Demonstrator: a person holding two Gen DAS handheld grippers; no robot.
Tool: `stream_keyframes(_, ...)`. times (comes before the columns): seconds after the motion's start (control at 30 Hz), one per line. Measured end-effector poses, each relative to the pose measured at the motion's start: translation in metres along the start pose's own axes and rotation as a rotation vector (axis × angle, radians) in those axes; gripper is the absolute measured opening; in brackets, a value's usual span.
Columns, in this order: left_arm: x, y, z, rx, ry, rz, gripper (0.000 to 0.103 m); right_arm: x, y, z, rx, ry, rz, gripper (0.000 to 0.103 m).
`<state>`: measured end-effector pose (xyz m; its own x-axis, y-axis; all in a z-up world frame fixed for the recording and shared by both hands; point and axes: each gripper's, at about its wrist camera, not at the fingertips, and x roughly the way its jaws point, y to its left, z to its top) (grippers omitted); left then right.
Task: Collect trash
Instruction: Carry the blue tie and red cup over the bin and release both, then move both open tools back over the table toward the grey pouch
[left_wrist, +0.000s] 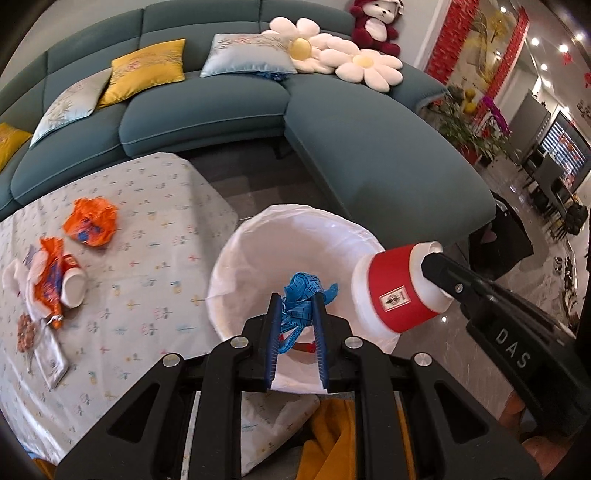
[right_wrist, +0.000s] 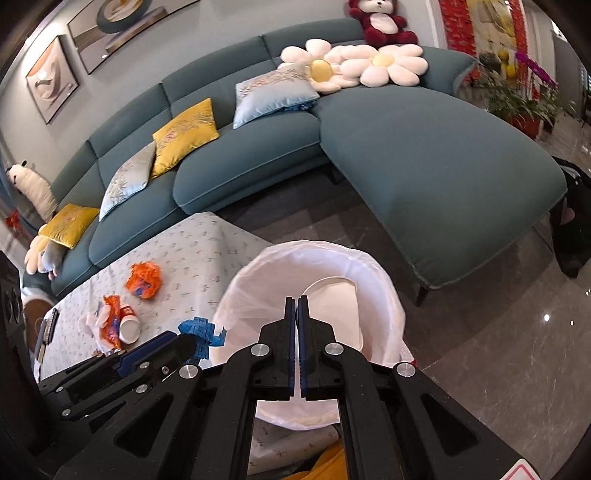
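floor (right_wrist: 498, 332) is glossy polished stone, sofa (right_wrist: 424, 166) matt teal cloth, bin liner (left_wrist: 258, 258) thin crinkly white plastic, tablecloth (left_wrist: 147, 221) printed matt fabric, grippers matt black plastic

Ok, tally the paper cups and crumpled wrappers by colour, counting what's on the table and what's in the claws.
red paper cups: 2
orange wrappers: 2
blue wrapper: 1
Total: 5
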<state>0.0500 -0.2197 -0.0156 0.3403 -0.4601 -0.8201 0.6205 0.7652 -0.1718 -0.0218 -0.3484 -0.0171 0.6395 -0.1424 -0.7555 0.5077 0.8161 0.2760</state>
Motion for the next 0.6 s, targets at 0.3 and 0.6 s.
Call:
stream_keyframes(0.3,0.026,-0.007,0.011,0.017,0.019,0.011,0.024,0.016,-0.007,0.006,0.009,0.011,0.008,0.002)
stream_keyframes(0.6,0.033,0.002,0.018,0.009,0.014,0.051,0.06,0.027,-0.006,0.012,0.028,0.022,0.017,0.008)
